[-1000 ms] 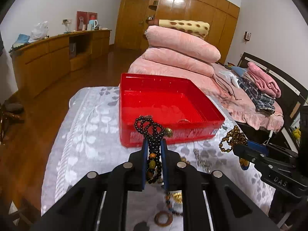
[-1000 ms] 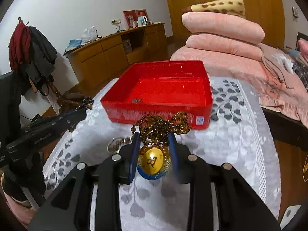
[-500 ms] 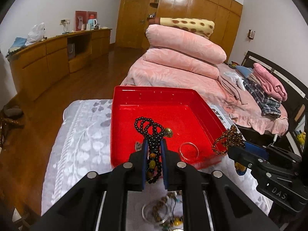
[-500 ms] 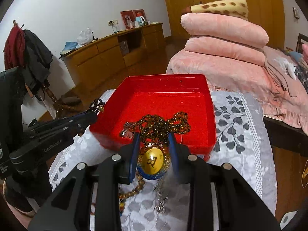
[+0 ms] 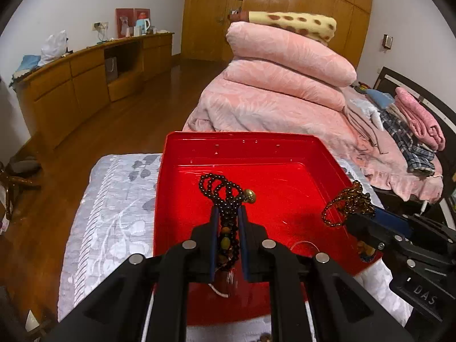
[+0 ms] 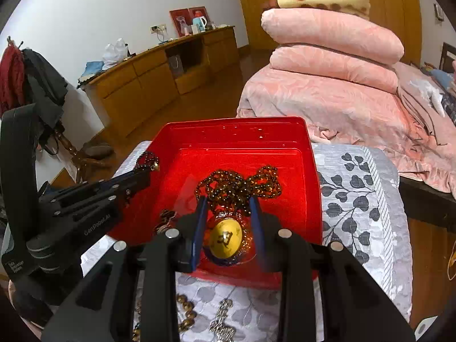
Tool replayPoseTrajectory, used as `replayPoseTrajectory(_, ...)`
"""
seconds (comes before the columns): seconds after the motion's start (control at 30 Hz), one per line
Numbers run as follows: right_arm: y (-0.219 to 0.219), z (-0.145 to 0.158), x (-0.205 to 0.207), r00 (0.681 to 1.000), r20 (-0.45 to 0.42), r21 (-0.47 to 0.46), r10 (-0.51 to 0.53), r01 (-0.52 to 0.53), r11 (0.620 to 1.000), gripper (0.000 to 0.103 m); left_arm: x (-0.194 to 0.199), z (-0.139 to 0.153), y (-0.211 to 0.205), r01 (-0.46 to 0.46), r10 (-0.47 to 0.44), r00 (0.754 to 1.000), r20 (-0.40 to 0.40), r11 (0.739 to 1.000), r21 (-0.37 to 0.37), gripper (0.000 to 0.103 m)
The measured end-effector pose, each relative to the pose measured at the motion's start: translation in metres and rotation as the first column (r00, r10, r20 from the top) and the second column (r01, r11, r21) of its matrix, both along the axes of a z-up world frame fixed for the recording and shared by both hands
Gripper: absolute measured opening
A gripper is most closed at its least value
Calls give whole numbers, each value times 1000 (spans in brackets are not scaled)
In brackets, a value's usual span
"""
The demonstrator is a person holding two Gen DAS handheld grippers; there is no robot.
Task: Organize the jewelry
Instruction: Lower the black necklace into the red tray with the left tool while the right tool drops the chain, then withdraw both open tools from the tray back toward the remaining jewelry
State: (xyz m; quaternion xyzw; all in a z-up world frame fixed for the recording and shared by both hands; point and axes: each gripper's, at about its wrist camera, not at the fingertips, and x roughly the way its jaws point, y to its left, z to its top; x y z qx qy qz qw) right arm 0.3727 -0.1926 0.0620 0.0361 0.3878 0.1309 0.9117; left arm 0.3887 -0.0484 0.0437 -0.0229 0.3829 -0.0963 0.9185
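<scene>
A red square tray (image 5: 242, 142) (image 6: 310, 176) stands on a grey leaf-patterned cloth. My left gripper (image 5: 228, 213) is shut on a black bead necklace (image 5: 219, 188) with a small brass bell, held over the tray. It also shows in the right wrist view (image 6: 142, 171). My right gripper (image 6: 228, 202) is shut on a brown bead necklace (image 6: 239, 185) with a yellow oval pendant (image 6: 226, 238), held over the tray. It also shows in the left wrist view (image 5: 350, 216). A thin clear bangle (image 5: 306, 245) lies in the tray.
Loose jewelry lies on the cloth (image 6: 356, 199) before the tray: gold beads (image 6: 185, 313) and a silver chain (image 6: 222, 322). Pink quilts (image 5: 285, 65) are stacked on a bed behind the tray. A wooden sideboard (image 5: 79, 85) lines the left wall.
Both grippers have moved forward with their necklaces, from in front of the tray to above its inside. The loose jewelry on the cloth has dropped out of the left view.
</scene>
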Motion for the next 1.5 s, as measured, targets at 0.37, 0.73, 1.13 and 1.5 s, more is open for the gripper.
replayPoseTrajectory(0.37,-14,0,4,998,26,-9,-54,54,999,45,2,1,6,-13,13,1000,1,1000,1,36)
replayPoseTrajectory(0.73,-28,11,-73,988,127,-2,-84,85,996,57,-81,23,34,-14,10,994,111,999,30,50)
replayPoseTrajectory(1.13,-30,-51,-151,993,23,-22,-119,119,993,60,-165,-24,49,-12,10,999,37,998,58,54)
replayPoseTrajectory(1.5,-23,-70,-189,991,-11,-99,-133,131,986,97,-208,-49,49,24,-24,1000,-8,997,71,89)
